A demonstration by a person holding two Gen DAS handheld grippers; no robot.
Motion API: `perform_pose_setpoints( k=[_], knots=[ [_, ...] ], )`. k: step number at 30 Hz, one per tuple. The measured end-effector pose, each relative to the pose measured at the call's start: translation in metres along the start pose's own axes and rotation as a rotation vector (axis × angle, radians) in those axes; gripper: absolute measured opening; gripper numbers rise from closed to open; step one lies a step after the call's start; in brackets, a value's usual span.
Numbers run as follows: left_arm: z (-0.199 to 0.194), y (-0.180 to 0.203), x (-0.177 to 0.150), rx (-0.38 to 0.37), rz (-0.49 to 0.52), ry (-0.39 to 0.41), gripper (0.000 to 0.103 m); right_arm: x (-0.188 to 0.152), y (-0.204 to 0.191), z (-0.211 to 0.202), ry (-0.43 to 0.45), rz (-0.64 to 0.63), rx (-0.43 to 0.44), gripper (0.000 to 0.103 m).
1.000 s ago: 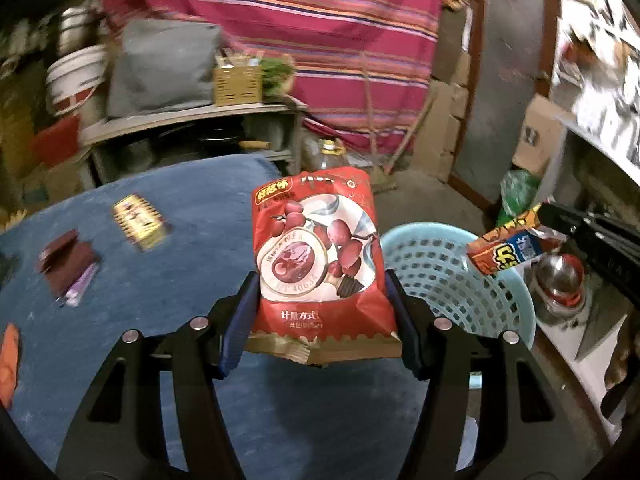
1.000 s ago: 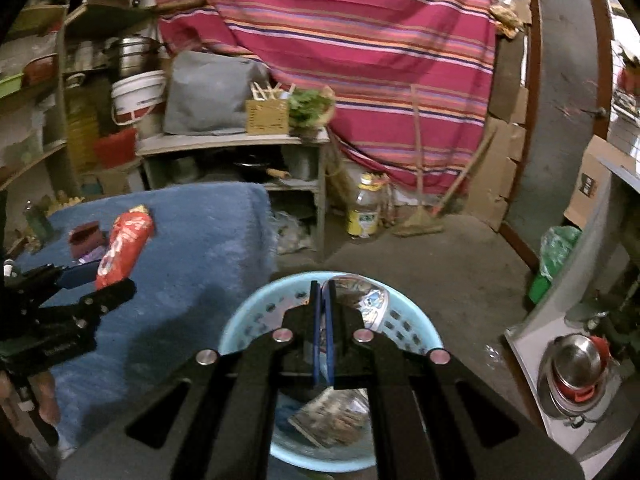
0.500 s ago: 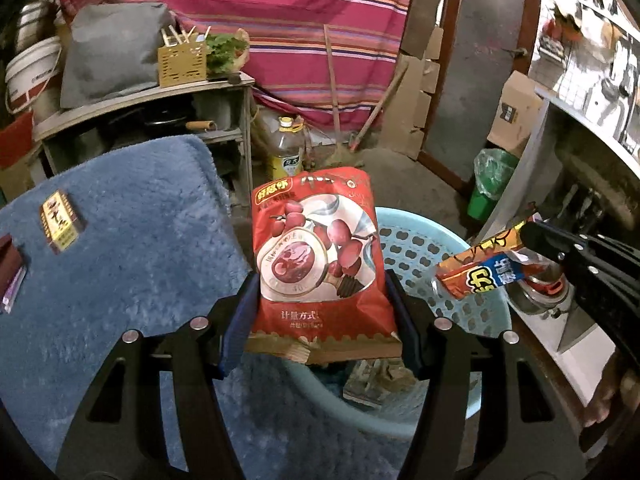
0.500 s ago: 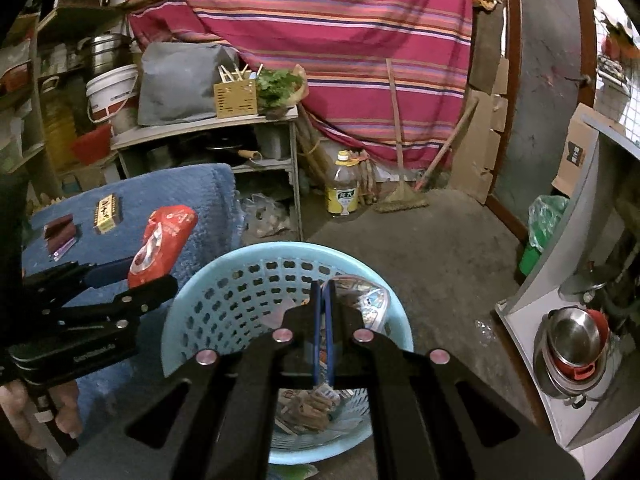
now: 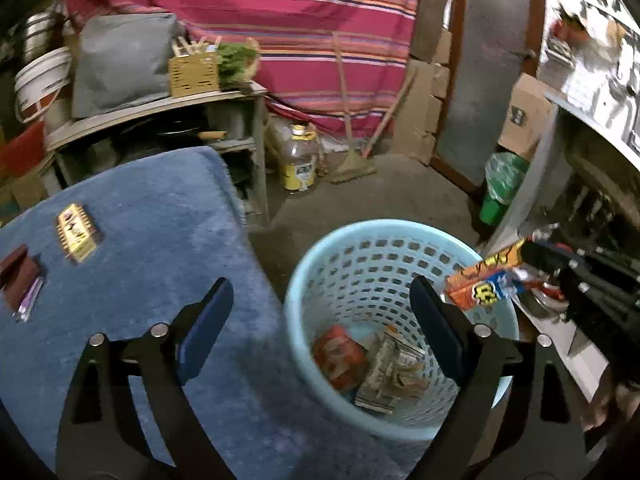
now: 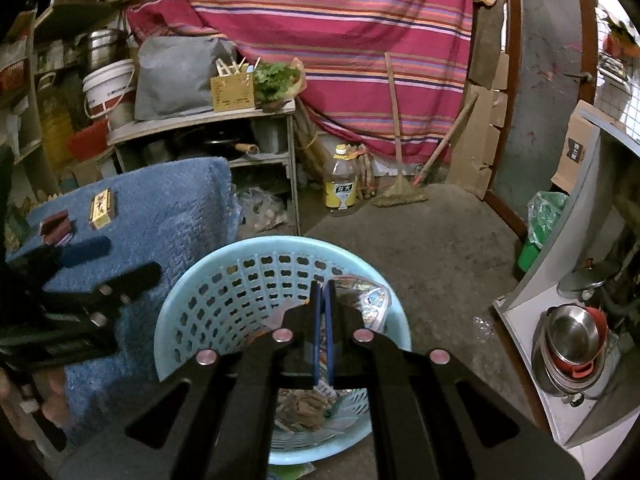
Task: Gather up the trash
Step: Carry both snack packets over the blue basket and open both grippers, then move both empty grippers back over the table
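The left gripper (image 5: 320, 320) hangs above the blue basket (image 5: 360, 256) with jaws spread wide; a red snack bag (image 5: 340, 356) lies inside it. The right gripper (image 6: 323, 300), over the basket's rim, pinches an orange wrapper (image 5: 484, 284) between closed jaws.

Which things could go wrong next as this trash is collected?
1. The right gripper pinches its wrapper over the basket rim; released here, it might fall outside.
2. The open left gripper sits close to the right one, so they could collide.
3. The box and packet still lie on the cloth and may be missed.
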State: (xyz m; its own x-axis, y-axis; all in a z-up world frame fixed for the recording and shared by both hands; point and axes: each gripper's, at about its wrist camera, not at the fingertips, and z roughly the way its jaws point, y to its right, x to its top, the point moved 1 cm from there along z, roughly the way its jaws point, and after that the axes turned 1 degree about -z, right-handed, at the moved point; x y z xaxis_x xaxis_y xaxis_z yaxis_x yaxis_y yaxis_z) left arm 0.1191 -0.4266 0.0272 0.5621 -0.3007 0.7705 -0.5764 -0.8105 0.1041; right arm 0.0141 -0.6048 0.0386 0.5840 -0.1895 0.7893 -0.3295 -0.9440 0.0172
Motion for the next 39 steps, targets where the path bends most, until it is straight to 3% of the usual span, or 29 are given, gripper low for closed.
perform_pose_setpoints(
  k=[7, 10, 12, 13, 14, 20, 24, 32, 39],
  knots=[
    [-0.026, -0.042, -0.001, 0.092, -0.032, 0.033, 0.095, -0.003, -0.023, 0.019, -0.057, -0.019, 0.000, 0.004],
    [-0.034, -0.059, -0.004, 0.095, -0.055, 0.023, 0.097, -0.009, -0.026, 0.031, -0.098, -0.016, -0.028, 0.006],
    [-0.042, -0.068, -0.008, 0.107, -0.058, 0.031, 0.097, -0.012, -0.023, 0.036, -0.116, 0.005, -0.037, 0.022],
    [-0.046, -0.073, -0.010, 0.120, -0.056, 0.036, 0.097, -0.014, -0.021, 0.037, -0.119, 0.019, -0.038, 0.050],
    [-0.048, -0.077, -0.011, 0.128, -0.057, 0.037, 0.097, -0.015, -0.021, 0.036, -0.112, 0.027, -0.042, 0.068],
    [-0.073, -0.108, -0.019, 0.174, -0.076, 0.057, 0.097, -0.013, -0.031, 0.030, -0.102, 0.020, -0.057, 0.068],
    [-0.093, -0.133, -0.024, 0.209, -0.099, 0.077, 0.097, -0.003, -0.051, 0.016, -0.052, 0.009, -0.050, 0.076],
    [-0.124, -0.187, -0.043, 0.302, -0.127, 0.093, 0.098, 0.017, -0.133, -0.016, 0.074, -0.063, 0.019, 0.085],
    [-0.148, -0.249, -0.070, 0.368, -0.176, 0.093, 0.098, 0.018, -0.208, -0.024, 0.117, -0.071, 0.118, 0.087]
  ],
)
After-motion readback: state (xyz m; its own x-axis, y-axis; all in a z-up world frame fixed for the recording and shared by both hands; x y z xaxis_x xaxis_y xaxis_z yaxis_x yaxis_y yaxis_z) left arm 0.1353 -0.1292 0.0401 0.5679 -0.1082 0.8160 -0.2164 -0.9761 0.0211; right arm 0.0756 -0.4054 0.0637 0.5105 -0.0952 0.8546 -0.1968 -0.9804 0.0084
